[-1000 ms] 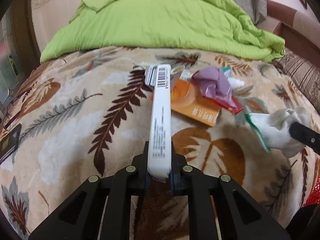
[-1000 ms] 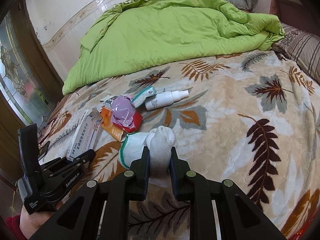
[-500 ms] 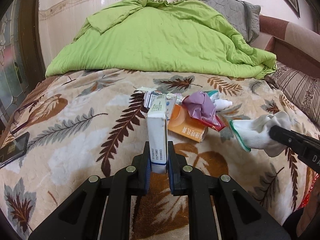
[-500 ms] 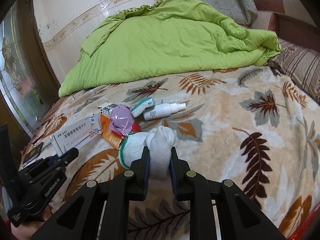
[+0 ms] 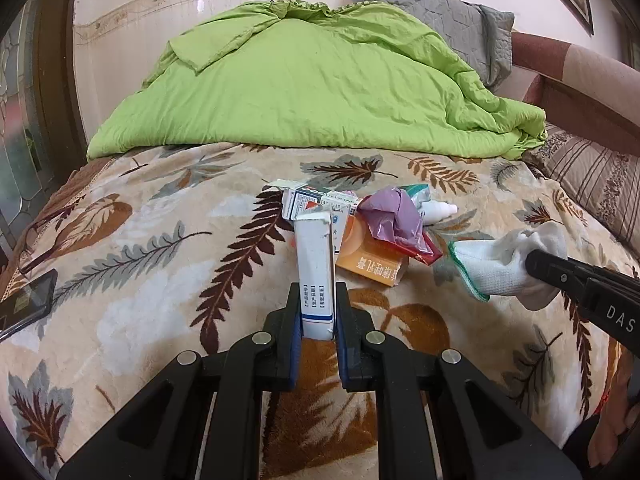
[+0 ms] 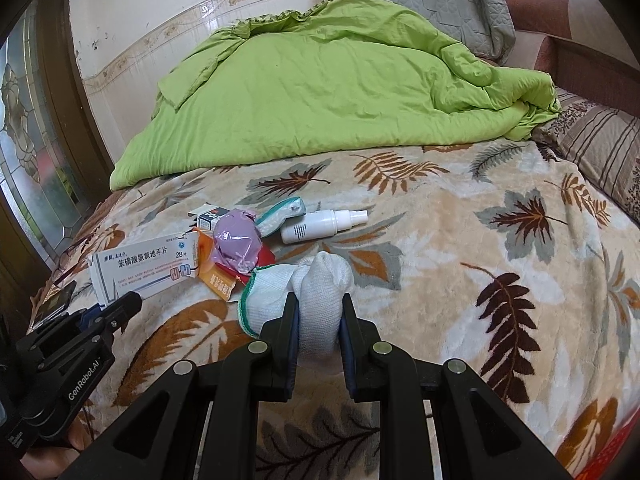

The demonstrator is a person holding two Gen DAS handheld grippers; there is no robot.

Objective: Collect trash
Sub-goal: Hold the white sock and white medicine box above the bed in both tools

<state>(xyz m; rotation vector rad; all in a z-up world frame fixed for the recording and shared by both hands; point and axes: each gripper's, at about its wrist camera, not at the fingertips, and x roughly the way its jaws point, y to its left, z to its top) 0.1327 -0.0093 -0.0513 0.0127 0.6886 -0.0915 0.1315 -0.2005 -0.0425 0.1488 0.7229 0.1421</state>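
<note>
My left gripper [image 5: 317, 308] is shut on a long white medicine box [image 5: 315, 268], lifted clear of the leaf-patterned blanket [image 5: 160, 280]. In the right wrist view that same box [image 6: 144, 266] juts out over the left gripper [image 6: 120, 304]. My right gripper [image 6: 319, 312] is shut on a balled white glove with a green cuff [image 6: 308, 292], also seen as the glove [image 5: 508, 268] at the right of the left wrist view. Still on the blanket lie an orange box [image 5: 370, 266], a crumpled purple bag [image 5: 396, 216], a small white box [image 5: 308, 200] and a white spray bottle [image 6: 320, 220].
A green quilt [image 6: 340, 88] is heaped at the far side of the bed, with a grey pillow [image 6: 424, 0] behind it and a striped pillow [image 6: 600, 148] at the right. A dark phone [image 5: 24, 304] lies at the blanket's left edge. A person's hand [image 6: 48, 452] holds the left gripper.
The left gripper has risen and tipped up with the white box, so the box looks foreshortened and more wall shows. The right gripper still holds the glove, with its view tilted up a little.
</note>
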